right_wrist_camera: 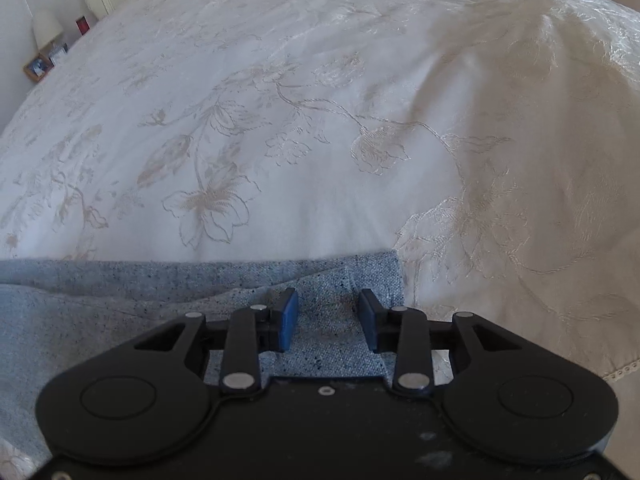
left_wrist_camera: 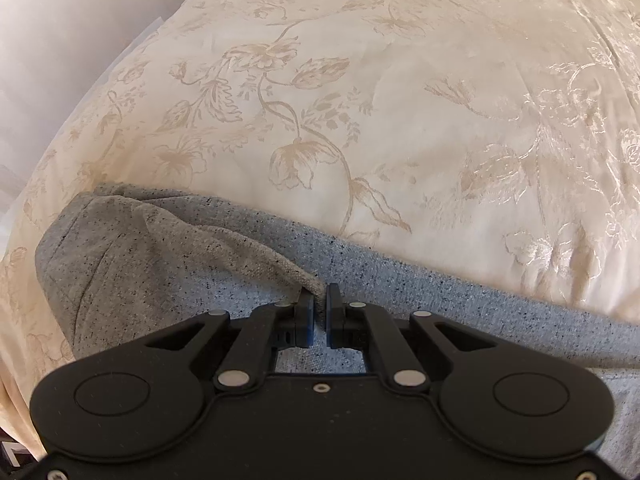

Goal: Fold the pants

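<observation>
Your left gripper (left_wrist_camera: pixel 319 300) pinches a raised fold of the grey pants (left_wrist_camera: pixel 168 264); your right gripper (right_wrist_camera: pixel 328 312) hangs spread above their end.

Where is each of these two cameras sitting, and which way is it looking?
Left wrist: on the left gripper, looking forward along its jaws, shut on a fold of the grey pants, across the floral bedspread.
Right wrist: on the right gripper, jaws open over the pants' end; a lamp far left.
Shared: pants, bedspread. No hand shows.
</observation>
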A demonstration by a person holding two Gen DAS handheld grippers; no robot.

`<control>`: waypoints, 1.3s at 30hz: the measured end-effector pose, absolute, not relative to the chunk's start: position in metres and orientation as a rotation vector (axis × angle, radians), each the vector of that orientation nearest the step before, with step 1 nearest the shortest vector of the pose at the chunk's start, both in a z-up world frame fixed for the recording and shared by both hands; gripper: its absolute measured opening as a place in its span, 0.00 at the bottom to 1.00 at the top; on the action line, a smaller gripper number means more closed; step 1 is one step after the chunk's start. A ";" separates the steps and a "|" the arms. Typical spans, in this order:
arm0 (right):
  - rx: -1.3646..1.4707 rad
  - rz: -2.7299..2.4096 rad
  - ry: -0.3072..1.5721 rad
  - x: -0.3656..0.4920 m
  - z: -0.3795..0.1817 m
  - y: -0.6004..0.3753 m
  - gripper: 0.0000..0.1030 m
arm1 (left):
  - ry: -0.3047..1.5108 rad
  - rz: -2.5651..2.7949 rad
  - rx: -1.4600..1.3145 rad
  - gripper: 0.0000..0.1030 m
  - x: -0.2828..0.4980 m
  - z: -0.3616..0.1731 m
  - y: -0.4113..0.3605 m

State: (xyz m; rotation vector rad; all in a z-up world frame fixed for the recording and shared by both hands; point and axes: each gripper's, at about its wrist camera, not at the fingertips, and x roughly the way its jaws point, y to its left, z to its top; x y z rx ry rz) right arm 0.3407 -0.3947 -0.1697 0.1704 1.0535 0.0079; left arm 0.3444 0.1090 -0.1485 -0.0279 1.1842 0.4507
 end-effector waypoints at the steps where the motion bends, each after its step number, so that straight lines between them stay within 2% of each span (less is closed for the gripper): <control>1: 0.210 0.018 1.037 0.338 -0.167 -0.398 0.09 | 1.183 0.452 -0.030 0.07 0.344 -0.148 0.109; 11: 0.375 -0.038 0.823 0.266 -0.091 -0.414 0.08 | 1.093 0.441 -0.090 0.07 0.319 -0.123 0.114; 17: 0.498 -0.138 0.701 0.177 -0.035 -0.412 0.08 | 0.969 0.418 -0.170 0.07 0.260 -0.081 0.129; 25: 0.561 -0.274 0.670 0.091 0.009 -0.394 0.08 | 0.898 0.397 -0.200 0.07 0.182 -0.035 0.139; 31: 0.524 -0.242 0.717 0.159 -0.009 -0.398 0.08 | 0.906 0.398 -0.179 0.07 0.222 -0.034 0.134; 39: 0.553 -0.293 0.897 0.288 -0.110 -0.421 0.08 | 1.071 0.462 -0.203 0.08 0.330 -0.110 0.122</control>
